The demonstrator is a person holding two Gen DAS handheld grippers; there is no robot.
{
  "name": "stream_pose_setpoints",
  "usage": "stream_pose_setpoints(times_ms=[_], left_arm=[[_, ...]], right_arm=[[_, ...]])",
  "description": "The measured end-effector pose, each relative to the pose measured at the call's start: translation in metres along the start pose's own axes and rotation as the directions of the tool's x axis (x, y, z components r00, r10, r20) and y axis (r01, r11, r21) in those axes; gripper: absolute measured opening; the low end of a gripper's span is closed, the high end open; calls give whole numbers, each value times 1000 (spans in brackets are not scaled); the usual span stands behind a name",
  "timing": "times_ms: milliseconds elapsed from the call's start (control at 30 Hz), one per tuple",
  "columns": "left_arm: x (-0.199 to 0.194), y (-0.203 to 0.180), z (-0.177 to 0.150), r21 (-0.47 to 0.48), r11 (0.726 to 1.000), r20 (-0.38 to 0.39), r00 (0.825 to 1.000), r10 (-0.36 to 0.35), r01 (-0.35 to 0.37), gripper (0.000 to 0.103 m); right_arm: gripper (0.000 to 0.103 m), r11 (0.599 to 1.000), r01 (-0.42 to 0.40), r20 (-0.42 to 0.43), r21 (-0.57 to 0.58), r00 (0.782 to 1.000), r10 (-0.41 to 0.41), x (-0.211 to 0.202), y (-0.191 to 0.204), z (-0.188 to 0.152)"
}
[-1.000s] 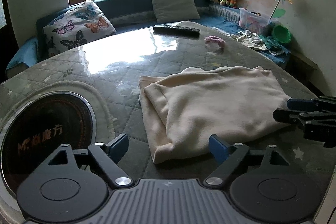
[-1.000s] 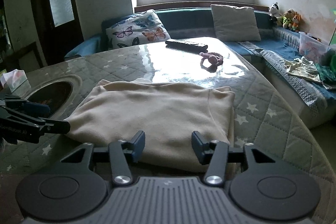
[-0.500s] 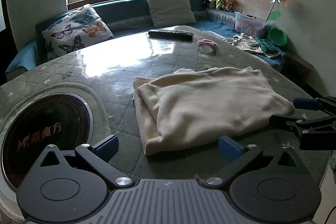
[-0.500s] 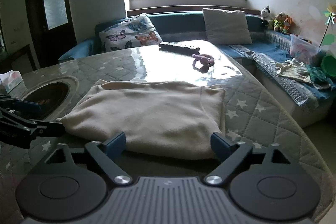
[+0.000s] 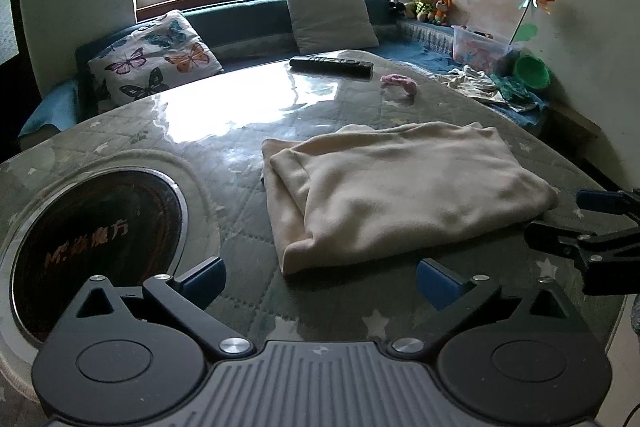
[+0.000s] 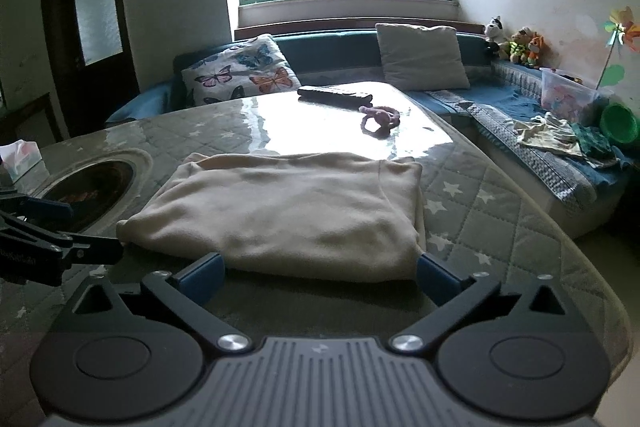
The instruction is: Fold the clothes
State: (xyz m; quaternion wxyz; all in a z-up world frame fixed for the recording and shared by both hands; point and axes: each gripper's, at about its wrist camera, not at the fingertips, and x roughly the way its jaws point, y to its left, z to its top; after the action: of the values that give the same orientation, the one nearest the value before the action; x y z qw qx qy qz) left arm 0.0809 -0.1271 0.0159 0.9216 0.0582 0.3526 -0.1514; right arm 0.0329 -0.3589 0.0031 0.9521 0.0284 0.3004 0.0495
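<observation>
While both of my grippers hover at the near edge of the tabletop (image 5: 224,163), neither holds anything. L gripper (image 5: 318,277) has its jaws spread wide, blue pads apart, w/ the near-left corner of the folded cream garment (image 5: 400,187) just ahead, not touching. R gripper (image 6: 318,273) is spread wide too; its pads sit right at the garment's near edge (image 6: 288,211), one by each end of that edge, but I can't tell if they touch the cloth. From the L cam I see the R gripper at far right (image 5: 576,223), close to the garment's right corner; from the R cam the L gripper shows at far left (image 6: 68,231), near the left corner.

Garment lies flat, folded into a rough rectangle, in the middle of the tabletop, which has a quilted star-print cover under a glossy clear sheet. Round dark inset burner (image 5: 92,243) sits left of it, well apart. Farther back: black remote (image 5: 332,65) and a small pink item (image 5: 400,83), both clear of the garment. Beyond the tabletop, bench sofa w/ butterfly cushion (image 5: 156,63) and plain cushion (image 5: 332,21); plush toys (image 5: 428,5) in the corner. Tissue box (image 6: 20,157) at left in R cam.
</observation>
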Motion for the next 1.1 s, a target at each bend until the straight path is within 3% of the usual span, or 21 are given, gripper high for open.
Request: stream_pose_setpoints(times_ms=[1100], left_arm=[[-19, -11, -33, 29, 999, -3, 999, 43, -43, 103]], right_arm=[[103, 999, 32, 11, 12, 999, -32, -25, 23, -28]])
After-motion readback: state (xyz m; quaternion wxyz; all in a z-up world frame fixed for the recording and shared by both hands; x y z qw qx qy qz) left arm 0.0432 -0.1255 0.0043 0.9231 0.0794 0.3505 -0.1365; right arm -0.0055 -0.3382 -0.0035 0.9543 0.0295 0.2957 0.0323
